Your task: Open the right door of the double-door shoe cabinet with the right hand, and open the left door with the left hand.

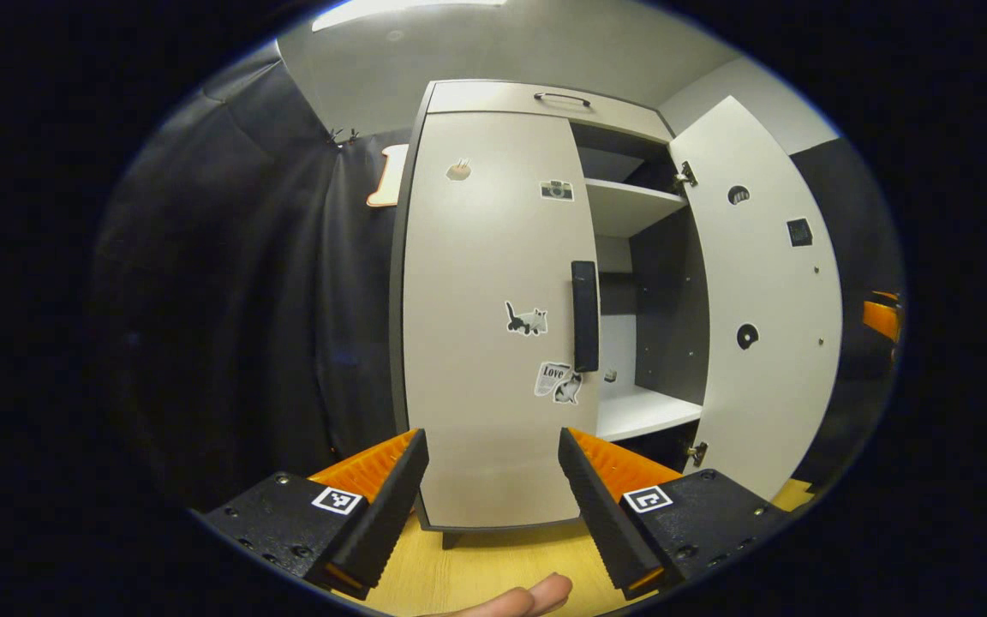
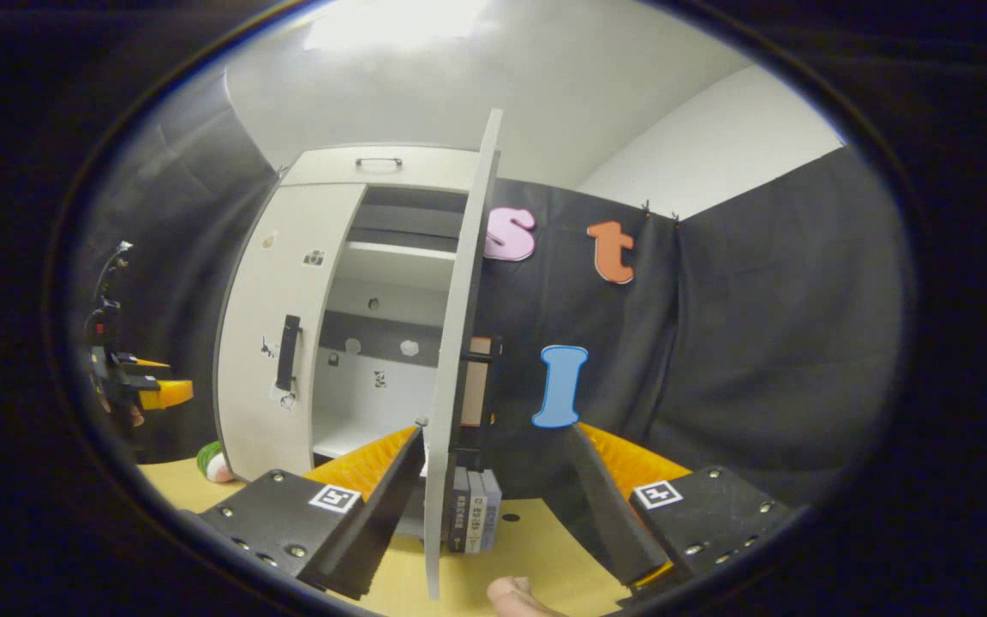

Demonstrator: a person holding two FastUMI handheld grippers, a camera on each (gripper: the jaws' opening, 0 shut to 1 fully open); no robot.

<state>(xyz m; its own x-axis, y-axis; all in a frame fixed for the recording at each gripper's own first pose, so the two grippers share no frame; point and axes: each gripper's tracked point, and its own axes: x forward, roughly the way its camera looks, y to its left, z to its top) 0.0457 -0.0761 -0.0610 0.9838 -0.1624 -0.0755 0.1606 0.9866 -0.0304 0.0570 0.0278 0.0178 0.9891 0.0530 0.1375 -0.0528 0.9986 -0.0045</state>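
Left gripper view faces the cabinet [image 1: 502, 103] on the tabletop [image 1: 493, 570]: the left door [image 1: 485, 343] is closed, its handle [image 1: 584, 315] at the right edge, while the right door [image 1: 759, 300] stands swung wide, baring the shelves [image 1: 631, 206]. The left tool [image 1: 493, 480] is spread and empty, apart from the door.

In the right gripper view the right tool [image 2: 493, 480] is released too; the door's edge [image 2: 459, 343] sits between its fingers, though I cannot tell if they touch it.

Risks, as I judge them: the left tool could slip off the slim handle, or an off-line tug could shift the cabinet. The open door crowds the handle's right side. Books [image 2: 475, 510] stand just beyond that door, and a green-white object [image 2: 215, 463] lies by the cabinet's left foot.
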